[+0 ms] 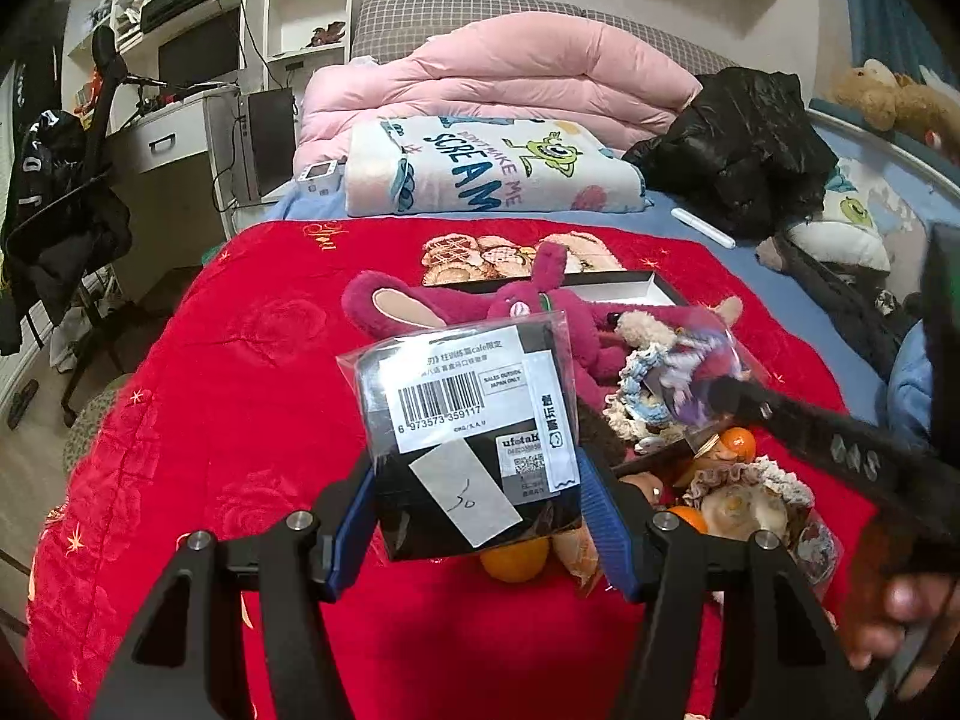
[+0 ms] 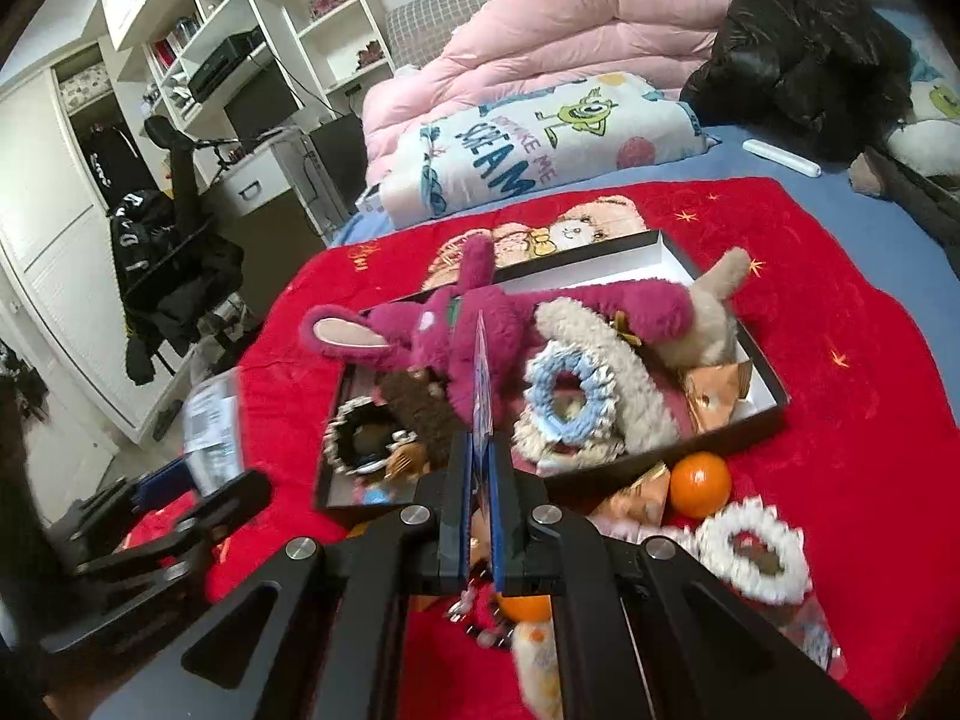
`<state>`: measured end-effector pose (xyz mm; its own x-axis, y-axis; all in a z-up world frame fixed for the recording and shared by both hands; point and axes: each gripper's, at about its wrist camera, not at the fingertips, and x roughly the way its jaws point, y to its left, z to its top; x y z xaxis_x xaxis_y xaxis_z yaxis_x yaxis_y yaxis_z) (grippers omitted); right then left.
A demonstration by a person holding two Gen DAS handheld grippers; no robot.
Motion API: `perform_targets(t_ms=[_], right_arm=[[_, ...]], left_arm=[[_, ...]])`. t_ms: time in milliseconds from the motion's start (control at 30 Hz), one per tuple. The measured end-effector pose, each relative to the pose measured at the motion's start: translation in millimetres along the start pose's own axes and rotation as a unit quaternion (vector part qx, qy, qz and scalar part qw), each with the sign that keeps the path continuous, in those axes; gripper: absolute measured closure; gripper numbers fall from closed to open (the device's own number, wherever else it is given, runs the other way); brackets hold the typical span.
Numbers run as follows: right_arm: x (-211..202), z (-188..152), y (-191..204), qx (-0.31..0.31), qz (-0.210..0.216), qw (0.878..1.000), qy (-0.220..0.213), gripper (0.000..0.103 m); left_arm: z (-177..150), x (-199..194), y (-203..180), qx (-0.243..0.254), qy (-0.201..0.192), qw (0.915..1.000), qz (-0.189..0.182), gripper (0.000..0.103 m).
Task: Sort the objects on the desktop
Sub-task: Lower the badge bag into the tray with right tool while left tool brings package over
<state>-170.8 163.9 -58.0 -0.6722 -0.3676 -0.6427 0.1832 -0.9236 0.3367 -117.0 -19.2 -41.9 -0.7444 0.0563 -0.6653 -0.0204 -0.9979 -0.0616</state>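
Note:
My left gripper (image 1: 474, 516) is shut on a bagged black box with a barcode label (image 1: 468, 426), held above the red blanket (image 1: 240, 372). My right gripper (image 2: 480, 462) is shut on a thin flat packet (image 2: 482, 384), seen edge-on, above the black tray (image 2: 750, 417). The tray holds a magenta plush rabbit (image 2: 480, 312), a blue and cream crocheted ring (image 2: 570, 396) and a beige plush (image 2: 714, 306). The right gripper also shows in the left wrist view (image 1: 726, 390). Oranges (image 2: 699, 483) lie in front of the tray.
A white crocheted ring (image 2: 753, 549) lies right of the orange. Behind the red blanket lie a folded cartoon blanket (image 2: 540, 144), a pink duvet (image 2: 570, 24) and a black jacket (image 2: 804, 42). A desk, shelves and a chair (image 2: 174, 264) stand to the left.

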Motion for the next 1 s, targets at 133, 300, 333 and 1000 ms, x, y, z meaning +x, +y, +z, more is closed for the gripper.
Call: perform_targets(t_ms=[133,300,333,1000], right_arm=[[17,18,-1,-0.024,-0.006,1.000,0.001,0.098],[15,17,-12,-0.023,0.003,0.999,-0.033,0.097],[17,16,-13,-0.022,0.005,0.999,-0.034,0.097],[34,10,-51,0.025,0.057,0.998,-0.025,0.097]], left_arm=[[-4,3,-5,0.010,0.003,0.9999,0.003,0.039],[-4,7,-19,0.030,-0.018,0.9993,0.015,0.039],[-2,9,-22,0.039,-0.022,0.9988,0.021,0.039],[18,89,0,-0.043,-0.075,0.9962,0.008,0.039]])
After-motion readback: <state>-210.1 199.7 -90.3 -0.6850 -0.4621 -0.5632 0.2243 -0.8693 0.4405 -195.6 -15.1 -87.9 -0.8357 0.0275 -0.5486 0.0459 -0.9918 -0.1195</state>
